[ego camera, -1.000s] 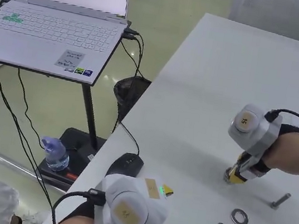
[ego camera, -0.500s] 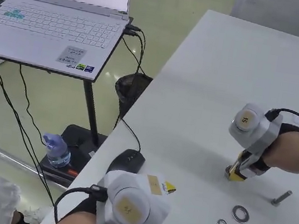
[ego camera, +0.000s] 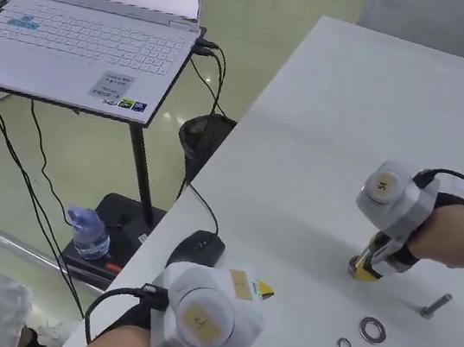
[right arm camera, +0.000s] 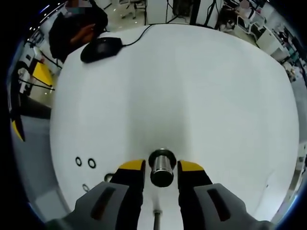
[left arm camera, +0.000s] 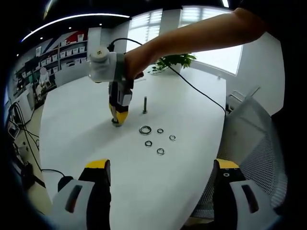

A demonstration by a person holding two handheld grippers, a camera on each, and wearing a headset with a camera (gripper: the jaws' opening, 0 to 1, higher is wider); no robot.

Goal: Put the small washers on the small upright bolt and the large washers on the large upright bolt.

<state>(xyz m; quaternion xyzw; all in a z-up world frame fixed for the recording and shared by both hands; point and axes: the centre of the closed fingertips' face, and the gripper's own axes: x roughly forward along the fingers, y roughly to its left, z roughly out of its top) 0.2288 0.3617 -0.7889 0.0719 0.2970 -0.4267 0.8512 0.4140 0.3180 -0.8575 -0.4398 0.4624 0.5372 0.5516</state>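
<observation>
Gripping the large bolt (right arm camera: 161,166) with the right tongs (ego camera: 364,272), closed snug against both its sides, on end on the white worktop (ego camera: 334,136) at the lower right of the head view. Just right of that, small bolt (ego camera: 435,306) upright on its own. Below both, all flat on the surface and none threaded yet: one large washer (ego camera: 373,331) and four small washers (ego camera: 344,346) loosely grouped. At the bottom centre, left tongs (left arm camera: 161,165) spread wide and empty, well apart from the parts.

Likely trouble: letting go before the large bolt sits square, so it topples and rolls into the washers. Drawing the tongs away sideways could clip the small bolt and knock it over. Later, thin washers lying flat on a smooth top may skid away instead of lifting when pinched.
</observation>
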